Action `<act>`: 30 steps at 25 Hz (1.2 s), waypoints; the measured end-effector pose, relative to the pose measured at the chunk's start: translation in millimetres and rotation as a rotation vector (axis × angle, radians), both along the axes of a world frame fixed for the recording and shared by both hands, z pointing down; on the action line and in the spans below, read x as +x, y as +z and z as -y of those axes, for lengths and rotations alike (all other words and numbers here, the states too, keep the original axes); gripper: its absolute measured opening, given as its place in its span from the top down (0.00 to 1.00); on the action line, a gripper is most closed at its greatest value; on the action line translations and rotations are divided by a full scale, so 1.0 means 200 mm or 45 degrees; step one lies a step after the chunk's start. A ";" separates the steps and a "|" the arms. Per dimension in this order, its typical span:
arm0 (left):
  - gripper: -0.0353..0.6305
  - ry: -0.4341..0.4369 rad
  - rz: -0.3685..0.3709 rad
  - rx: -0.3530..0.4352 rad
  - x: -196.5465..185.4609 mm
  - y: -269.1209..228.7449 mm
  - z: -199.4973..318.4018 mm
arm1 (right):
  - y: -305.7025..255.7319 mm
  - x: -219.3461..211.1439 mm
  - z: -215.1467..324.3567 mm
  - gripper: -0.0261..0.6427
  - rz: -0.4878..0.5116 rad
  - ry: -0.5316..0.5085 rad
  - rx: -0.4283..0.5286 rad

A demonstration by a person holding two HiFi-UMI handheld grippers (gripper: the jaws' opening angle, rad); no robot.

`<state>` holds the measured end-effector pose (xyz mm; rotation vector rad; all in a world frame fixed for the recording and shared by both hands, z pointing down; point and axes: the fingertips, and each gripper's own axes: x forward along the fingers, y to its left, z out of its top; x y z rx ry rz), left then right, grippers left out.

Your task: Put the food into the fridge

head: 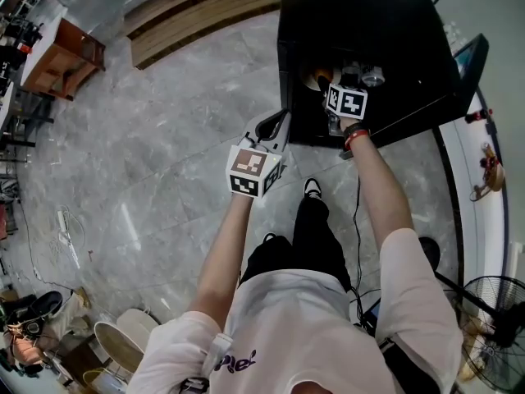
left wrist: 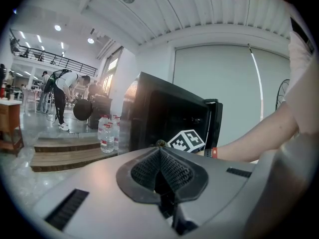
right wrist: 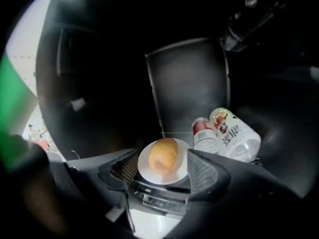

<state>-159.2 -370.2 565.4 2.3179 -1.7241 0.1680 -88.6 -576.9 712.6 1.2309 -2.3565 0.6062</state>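
Note:
The black fridge (head: 369, 23) stands open on the floor, its door (head: 467, 64) swung right. My right gripper (head: 335, 79) reaches into it. In the right gripper view a golden bread roll (right wrist: 163, 156) lies on a small white plate (right wrist: 144, 167) that rests on the fridge shelf. The right gripper (right wrist: 162, 159) is open, its jaws spread wide on either side of the plate. My left gripper (head: 275, 127) hangs outside, left of the fridge, shut and holding nothing (left wrist: 160, 151).
Inside the fridge a red-capped bottle (right wrist: 204, 133) and a labelled jar (right wrist: 234, 133) lie just right of the plate. Wooden steps (head: 189, 15) with water bottles (left wrist: 105, 133) lie beyond. A fan (head: 492, 310) stands at the right, and a person (left wrist: 62, 91) bends over far off.

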 end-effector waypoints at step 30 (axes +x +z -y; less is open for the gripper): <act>0.92 0.029 0.060 -0.018 0.10 -0.47 -0.36 | -0.68 0.50 -0.65 0.60 -0.009 0.072 0.056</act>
